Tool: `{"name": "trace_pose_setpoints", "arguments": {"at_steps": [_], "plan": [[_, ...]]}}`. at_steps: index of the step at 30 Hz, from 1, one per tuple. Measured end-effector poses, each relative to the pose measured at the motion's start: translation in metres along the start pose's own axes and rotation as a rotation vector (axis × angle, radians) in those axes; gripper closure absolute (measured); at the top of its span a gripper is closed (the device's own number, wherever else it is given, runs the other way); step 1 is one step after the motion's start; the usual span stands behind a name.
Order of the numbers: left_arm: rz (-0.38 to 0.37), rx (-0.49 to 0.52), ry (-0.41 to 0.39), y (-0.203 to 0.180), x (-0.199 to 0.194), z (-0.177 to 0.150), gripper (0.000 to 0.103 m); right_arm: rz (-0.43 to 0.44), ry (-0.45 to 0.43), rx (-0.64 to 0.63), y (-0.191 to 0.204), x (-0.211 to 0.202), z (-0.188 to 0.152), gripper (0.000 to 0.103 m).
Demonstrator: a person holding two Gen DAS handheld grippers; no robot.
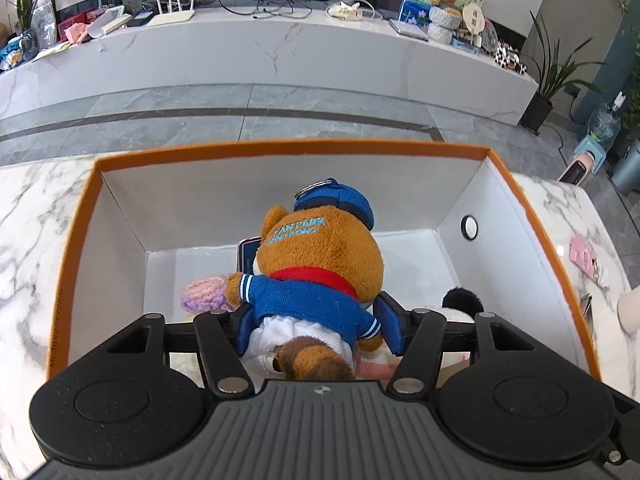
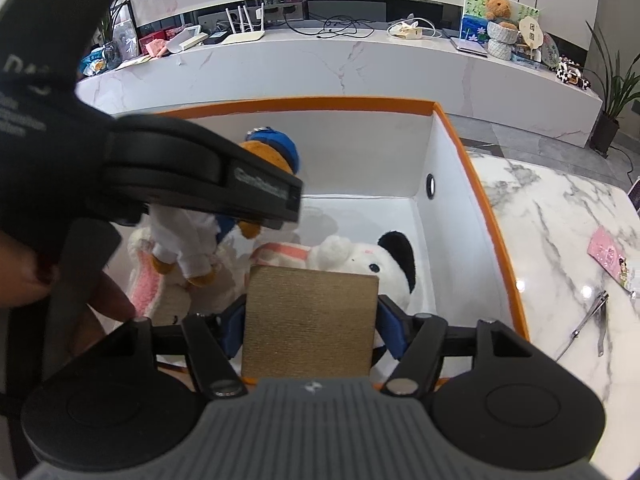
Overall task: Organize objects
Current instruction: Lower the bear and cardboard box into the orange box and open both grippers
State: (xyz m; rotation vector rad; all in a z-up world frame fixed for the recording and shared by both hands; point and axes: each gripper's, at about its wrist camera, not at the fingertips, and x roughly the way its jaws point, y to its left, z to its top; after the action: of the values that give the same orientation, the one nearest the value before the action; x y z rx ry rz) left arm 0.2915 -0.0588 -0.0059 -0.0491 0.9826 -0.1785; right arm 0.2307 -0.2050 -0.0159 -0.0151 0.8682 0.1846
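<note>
Inside the orange box [image 1: 280,148], above its white floor: plush bear [image 1: 320,264] in blue jacket, red scarf and blue cap, clamped at the torso between the blue pads of the left gripper [image 1: 316,320]. Head pointing away from the camera, white trousers and brown feet nearest the lens. Beside the bear's arm: a knitted pink and purple item [image 1: 202,292] and a dark blue card-like item [image 1: 248,254] (only partly visible).

Over the near edge of the same box: right gripper [image 2: 310,322], fingers closed on a tan woven block [image 2: 310,322], held upright between the blue pads. Directly behind the block, lying on the box floor: a white and black panda plush [image 2: 376,262] and a pink-striped plush item [image 2: 280,254]. At left in the right wrist view: the left gripper body and a hand [image 2: 60,292] on its handle.

On the marble table [image 2: 560,240] right of the box: a pink card [image 2: 610,254] and nail clippers [image 2: 592,320].
</note>
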Motion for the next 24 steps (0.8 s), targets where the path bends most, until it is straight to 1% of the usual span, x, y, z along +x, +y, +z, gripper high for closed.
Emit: {"name": "trace_pose_setpoints", "arguments": {"at_steps": [7,9,10,11,13,17,20,24], "plan": [[-0.019,0.018,-0.015,-0.004,-0.002,0.001,0.033,-0.015,-0.008,0.007,0.002,-0.003,0.0,0.033],[-0.006,0.013,-0.028,-0.004,-0.005,0.002,0.032,-0.02,-0.015,0.012,0.0,-0.004,0.0,0.03],[-0.014,0.005,-0.036,-0.003,-0.007,0.002,0.03,-0.019,-0.018,0.016,-0.001,-0.005,0.001,0.029],[-0.026,-0.003,-0.044,-0.002,-0.009,0.003,0.027,-0.015,-0.023,0.018,-0.002,-0.006,0.001,0.028],[-0.044,-0.016,-0.058,0.0,-0.013,0.004,0.026,-0.01,-0.03,0.026,-0.002,-0.008,0.0,0.028],[-0.035,-0.012,-0.085,0.0,-0.02,0.005,0.026,-0.007,-0.043,0.032,-0.003,-0.01,0.002,0.028],[-0.035,-0.003,-0.097,-0.002,-0.025,0.005,0.026,-0.009,-0.05,0.032,-0.005,-0.012,0.004,0.024],[-0.022,0.011,-0.111,-0.004,-0.032,0.004,0.026,-0.011,-0.063,0.028,-0.007,-0.015,0.005,0.023]]}}
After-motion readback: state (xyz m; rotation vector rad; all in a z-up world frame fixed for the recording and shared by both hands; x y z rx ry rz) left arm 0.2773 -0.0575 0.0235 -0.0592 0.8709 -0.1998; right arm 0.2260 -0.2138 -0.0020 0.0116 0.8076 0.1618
